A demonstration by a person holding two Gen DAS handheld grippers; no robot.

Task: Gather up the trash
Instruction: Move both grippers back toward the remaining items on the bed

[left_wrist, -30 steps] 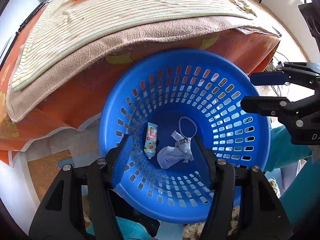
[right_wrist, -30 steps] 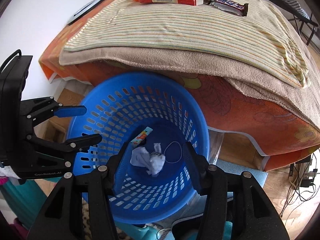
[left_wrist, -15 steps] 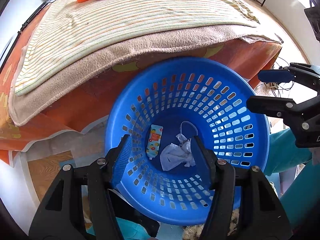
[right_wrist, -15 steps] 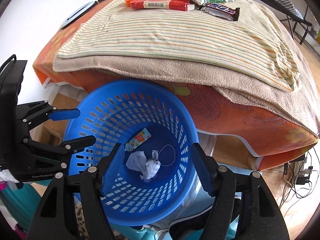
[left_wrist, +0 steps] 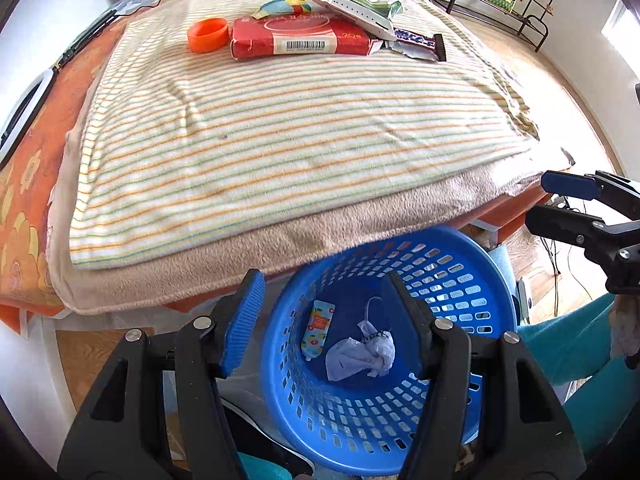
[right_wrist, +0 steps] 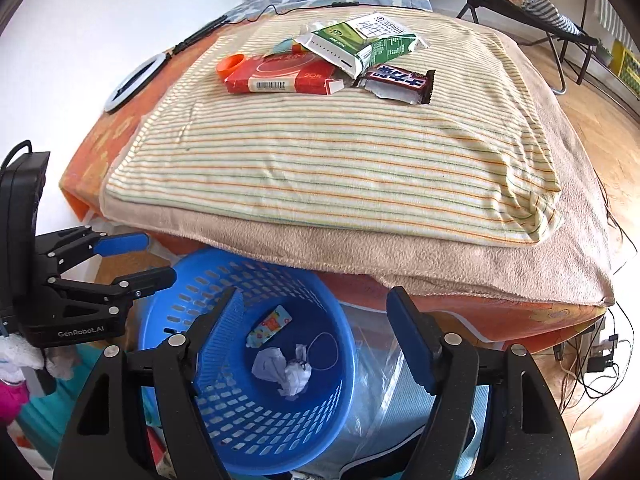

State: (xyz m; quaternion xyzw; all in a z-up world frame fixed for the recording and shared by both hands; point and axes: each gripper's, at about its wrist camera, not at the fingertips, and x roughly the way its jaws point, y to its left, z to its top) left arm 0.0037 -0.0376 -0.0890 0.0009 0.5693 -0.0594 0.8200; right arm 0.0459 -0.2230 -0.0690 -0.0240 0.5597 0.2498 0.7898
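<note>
1. The right claw [right_wrist: 316, 336] is seen with its jaws spread wide and nothing between them; they have just been opening. The left claw [left_wrist: 324, 320] stands moderately open, also empty.
2. Both claws are held above the blue basket [left_wrist: 460, 256], which stands on the floor against the edge of the bed [right_wrist: 500, 312].
3. In the basket, crumpled paper [left_wrist: 360, 354], a small printed wrapper [left_wrist: 318, 328] and a thin loop of string are already lying at the bottom.
4. The step in hand is judged to be the turn from the basket toward the remaining trash, a drop apparently being complete.
5. That trash is gathered at the far end of the striped cloth [right_wrist: 340, 168]: an orange cap [left_wrist: 208, 34], a red box [left_wrist: 300, 38], a green-and-white carton [right_wrist: 360, 42] and a candy bar wrapper [right_wrist: 400, 80].
6. The next move calls for a reach across the cloth and a lowering over one item, the candy bar wrapper being nearest to the right claw.
7. The right wrist view shows the carton's printed face and a white ring on the orange sheet; the left wrist view shows the cap fully and a teal sleeve behind the other claw.
</note>
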